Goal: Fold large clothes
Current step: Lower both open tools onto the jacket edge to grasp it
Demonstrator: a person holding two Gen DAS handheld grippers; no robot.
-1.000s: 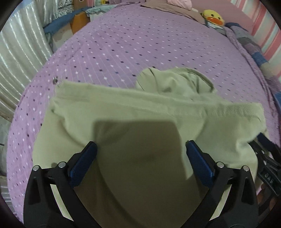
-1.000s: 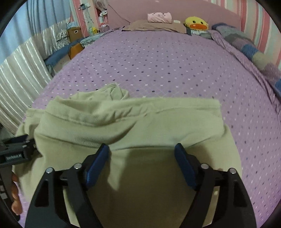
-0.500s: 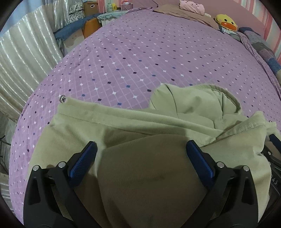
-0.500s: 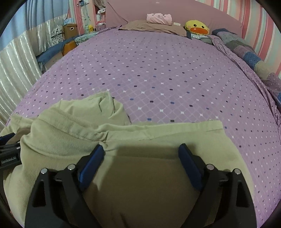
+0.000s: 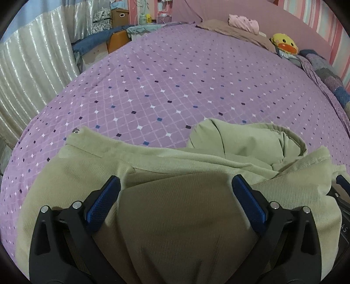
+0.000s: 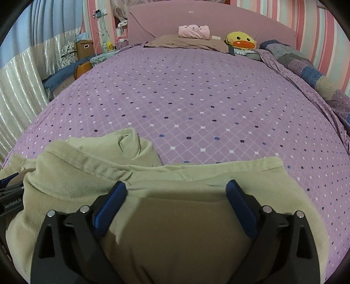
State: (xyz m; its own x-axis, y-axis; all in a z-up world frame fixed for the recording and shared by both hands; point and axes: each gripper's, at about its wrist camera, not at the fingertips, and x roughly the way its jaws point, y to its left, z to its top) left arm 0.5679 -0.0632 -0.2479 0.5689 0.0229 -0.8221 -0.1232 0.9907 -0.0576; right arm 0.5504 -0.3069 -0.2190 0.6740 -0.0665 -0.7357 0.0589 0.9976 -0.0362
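Note:
An olive-green hooded garment [image 5: 175,157] lies folded over on the purple dotted bed [image 5: 175,87]. Its hood [image 5: 240,142] bunches out past the folded edge. My left gripper [image 5: 176,181] hovers open over the cloth's left half, pads clear of it. In the right wrist view the same garment [image 6: 87,170] spreads under my right gripper [image 6: 176,185]. Its jaws are opening, with cloth lying below the gap and nothing pinched. The hood [image 6: 129,144] shows to the left there. Each gripper's body peeks into the other view at the edge.
Pillows [image 6: 188,42], a pink folded item [image 6: 193,31] and a yellow duck plush [image 6: 240,41] sit at the headboard. A patchwork blanket [image 6: 310,72] runs along the right side. Curtains [image 5: 32,72] and boxes [image 5: 120,14] stand beyond the bed's left edge.
Both grippers have sunk lower and drawn nearer the cloth. The folded layer has settled onto the bed and wrinkled near the hood. The right jaws stand a little wider.

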